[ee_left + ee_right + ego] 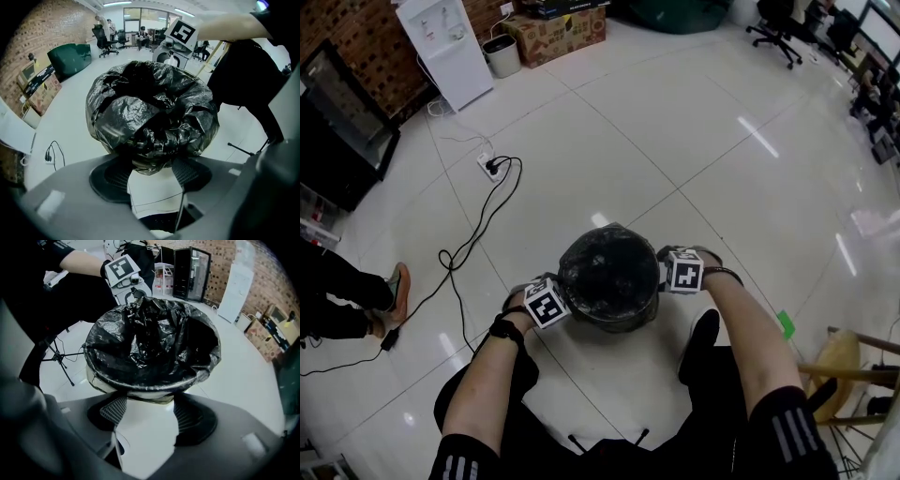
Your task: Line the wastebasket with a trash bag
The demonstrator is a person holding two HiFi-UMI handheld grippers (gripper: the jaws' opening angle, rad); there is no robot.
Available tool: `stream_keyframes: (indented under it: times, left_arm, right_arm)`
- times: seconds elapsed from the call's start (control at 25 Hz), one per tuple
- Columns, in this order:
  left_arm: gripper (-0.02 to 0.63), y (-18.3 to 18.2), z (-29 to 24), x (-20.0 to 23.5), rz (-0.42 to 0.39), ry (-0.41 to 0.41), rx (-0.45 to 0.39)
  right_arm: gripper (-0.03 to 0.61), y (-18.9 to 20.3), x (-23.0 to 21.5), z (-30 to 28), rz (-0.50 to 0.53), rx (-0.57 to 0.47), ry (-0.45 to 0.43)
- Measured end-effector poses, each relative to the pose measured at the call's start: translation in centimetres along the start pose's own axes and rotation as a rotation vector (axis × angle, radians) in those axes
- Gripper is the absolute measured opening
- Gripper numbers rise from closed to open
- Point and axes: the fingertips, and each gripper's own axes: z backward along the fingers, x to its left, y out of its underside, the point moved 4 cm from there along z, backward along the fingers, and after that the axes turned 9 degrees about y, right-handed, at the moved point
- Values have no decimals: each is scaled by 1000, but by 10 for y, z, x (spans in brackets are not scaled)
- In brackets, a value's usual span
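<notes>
A round wastebasket (609, 319) stands on the white floor between my knees, with a black trash bag (607, 274) draped into it and folded over its rim. My left gripper (549, 302) sits at the basket's left rim. In the left gripper view its jaws (150, 174) stand apart, and a crumpled fold of the bag (150, 117) hangs at their tips without being pinched. My right gripper (675, 272) is at the right rim. Its jaws (149, 409) are also wide apart just below the bag-covered rim (150, 380), with nothing gripped.
A power strip with black cables (492, 167) lies on the floor behind the basket to the left. A bystander's foot (397, 291) is at the left edge. A wooden stool (848, 361) stands at the right. A white cabinet (450, 47) and a cardboard box (558, 33) line the far wall.
</notes>
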Motion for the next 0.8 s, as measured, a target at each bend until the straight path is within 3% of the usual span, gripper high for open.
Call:
stream_keyframes:
  times: [0.28,0.36,0.52,0.64,0.8]
  left_arm:
    - [259,2,2,-2,-1,3,4]
    - [259,2,1,-2,1,4,0]
    - [262,-1,-1,-2,-5,-3,6]
    - [267,-2,1,-3,-5,-8,11]
    - [273,0,0,-4,3,-9,-3]
  right_arm:
    - [322,20,-8,35,-43,36,1]
    - [319,19,-17,58,-73,18,42]
    - [310,-41,-29,107,-65,-147,130]
    - [310,-103,-14,108,3,-201,94]
    - [310,-153,3,61,22,-179,26]
